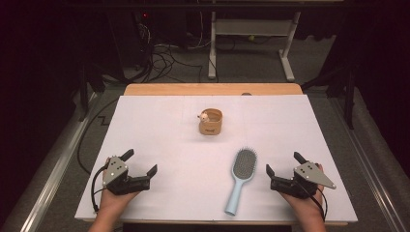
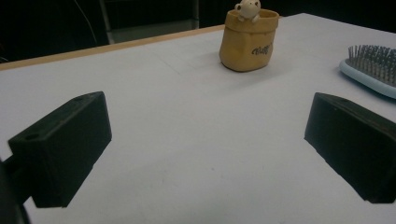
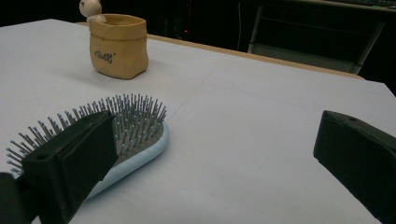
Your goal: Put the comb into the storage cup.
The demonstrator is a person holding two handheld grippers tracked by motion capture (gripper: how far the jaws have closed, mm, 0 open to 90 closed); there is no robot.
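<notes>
While both tongs rest wide open and empty, the hairbrush [image 1: 240, 180] lies just at nine o'clock of the right tongs [image 1: 282, 170]. Its handle runs toward six o'clock, bristle head toward twelve; the left tongs [image 1: 141, 162] sit well apart from it.

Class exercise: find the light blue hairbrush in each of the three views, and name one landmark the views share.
High view: hairbrush right of centre, bristles up, handle toward the near edge.
Left gripper view: its bristled head at the right edge.
Right gripper view: its head lower left, partly behind a jaw.
Shared landmark: the tan pot with its small figure.
</notes>
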